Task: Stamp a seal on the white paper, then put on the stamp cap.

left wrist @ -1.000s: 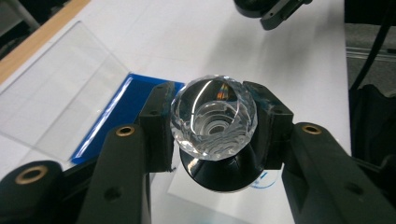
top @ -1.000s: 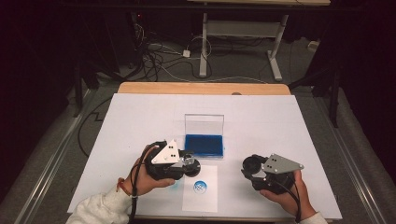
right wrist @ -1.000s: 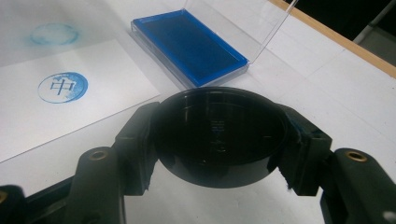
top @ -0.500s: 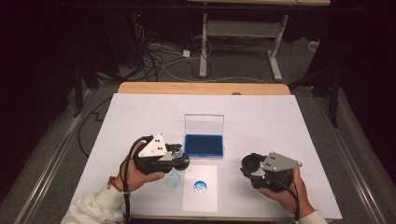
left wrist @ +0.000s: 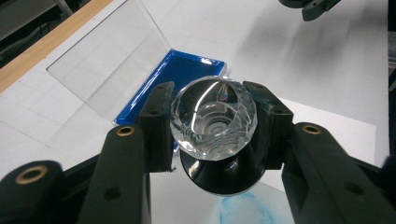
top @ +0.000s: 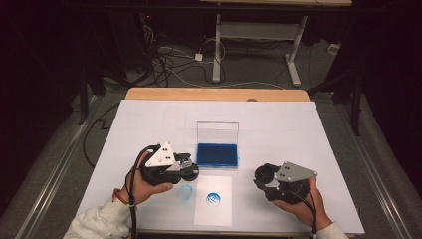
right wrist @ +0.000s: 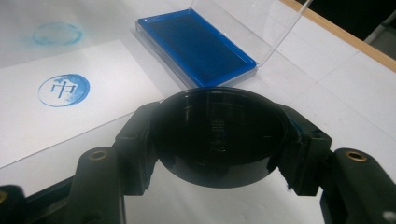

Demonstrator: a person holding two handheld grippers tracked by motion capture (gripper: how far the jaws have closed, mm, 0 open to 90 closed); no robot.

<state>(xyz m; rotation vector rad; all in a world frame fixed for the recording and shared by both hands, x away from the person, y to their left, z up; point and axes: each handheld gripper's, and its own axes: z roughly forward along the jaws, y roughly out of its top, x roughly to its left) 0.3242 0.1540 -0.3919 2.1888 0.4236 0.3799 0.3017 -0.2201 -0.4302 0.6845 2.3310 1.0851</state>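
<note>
In the high view, your left gripper (top: 185, 170) sits at lower left, just beside the open blue ink pad (top: 217, 154) at frame centre; your right gripper (top: 263, 175) rests at lower right. The white paper (top: 213, 200) with its blue print lies between them.

In the left gripper view, the jaws are clamped on the stamp (left wrist: 214, 119) by its clear faceted handle at frame centre. Keep its black base level and set it down squarely.

In the right gripper view, the jaws are closed around a black round cap (right wrist: 219, 135) at lower centre. Hold it steady, opening toward the stamp.
</note>
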